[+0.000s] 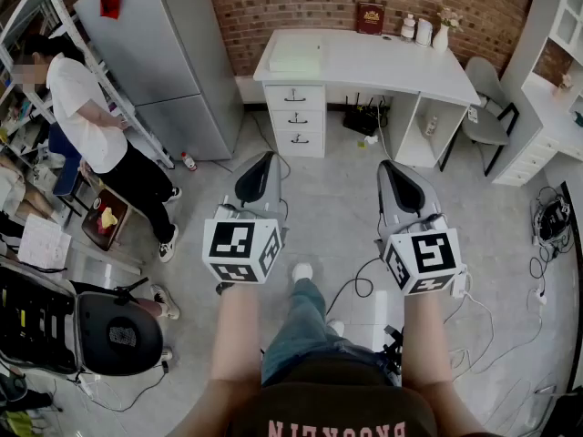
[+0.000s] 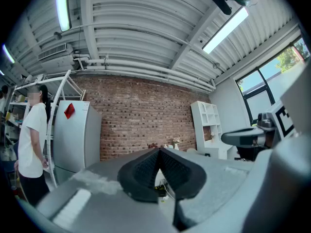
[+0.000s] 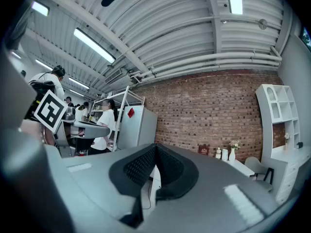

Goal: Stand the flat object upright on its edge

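Both pairs of jaws are closed, tip against tip, with nothing between them. The left gripper (image 1: 265,157) and the right gripper (image 1: 386,165) are held side by side above the floor (image 1: 328,212), well apart from the white surface (image 1: 383,66) that stands against the brick wall. Each carries one marker cube, two in all: the left cube (image 1: 241,248) and the right cube (image 1: 424,260). In the left gripper view the ribbed black pads (image 2: 146,171) meet in a closed point, and the right gripper view shows the same on its side (image 3: 138,166).

One pale flat object (image 1: 294,59) lies flat on the surface near its left edge, untouched by either gripper. At the back edge one dark red book (image 1: 370,17) stands upright against the bricks. To its right come two small bottles (image 1: 409,27) and one vase (image 1: 442,36) with flowers, close together near the back right corner. Under the left end of the surface are three drawers (image 1: 293,116), stacked one above another. One grey chair (image 1: 485,98) stands at the right end.

One grey fridge (image 1: 159,57) stands left of the surface, with one red item (image 1: 109,2) stuck on its door. Beside it one person in a white shirt (image 1: 86,116) stands at a metal rack.
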### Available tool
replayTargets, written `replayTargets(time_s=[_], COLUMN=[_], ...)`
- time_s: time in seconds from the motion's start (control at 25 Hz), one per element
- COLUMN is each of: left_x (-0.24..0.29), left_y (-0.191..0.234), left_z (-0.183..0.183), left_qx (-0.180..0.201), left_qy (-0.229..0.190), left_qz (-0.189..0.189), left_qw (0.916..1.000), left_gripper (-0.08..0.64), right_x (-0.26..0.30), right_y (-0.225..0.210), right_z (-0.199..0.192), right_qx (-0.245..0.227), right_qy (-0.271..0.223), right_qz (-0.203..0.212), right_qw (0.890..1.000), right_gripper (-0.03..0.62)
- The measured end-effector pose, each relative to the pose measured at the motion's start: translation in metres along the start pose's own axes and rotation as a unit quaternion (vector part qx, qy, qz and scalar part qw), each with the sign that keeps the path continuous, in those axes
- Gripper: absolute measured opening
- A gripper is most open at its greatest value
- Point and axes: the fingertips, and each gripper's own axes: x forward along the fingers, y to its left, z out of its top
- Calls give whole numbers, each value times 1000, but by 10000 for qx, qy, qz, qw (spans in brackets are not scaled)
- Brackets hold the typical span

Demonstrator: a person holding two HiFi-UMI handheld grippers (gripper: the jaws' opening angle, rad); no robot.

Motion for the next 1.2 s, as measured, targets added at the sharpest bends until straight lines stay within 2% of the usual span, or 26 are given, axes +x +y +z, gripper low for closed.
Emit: replayTargets(time_s=[0.28, 0.52, 0.96, 1.2], left_x=[17, 53, 158, 220], left_y=[14, 55, 134, 178], left_z=[-5, -14, -36, -49], left_qx=[5, -102, -327, -401], left_qy=[11, 43, 112, 197], left_qz=[7, 138, 221, 127], left_qw=[10000, 9998, 9992, 9989], left_gripper=[-3, -3, -3, -3], right_x=[25, 79, 204, 276], right_y=[-5, -9, -28, -41], right_z=[-8, -16, -38, -52], right_qx=[43, 45, 7, -2], right_qy=[71, 130, 352, 461], right_qz=[17, 78, 228, 160], right_qw=[10000, 9999, 9991, 9988], right_gripper=[-3, -2, -2, -2])
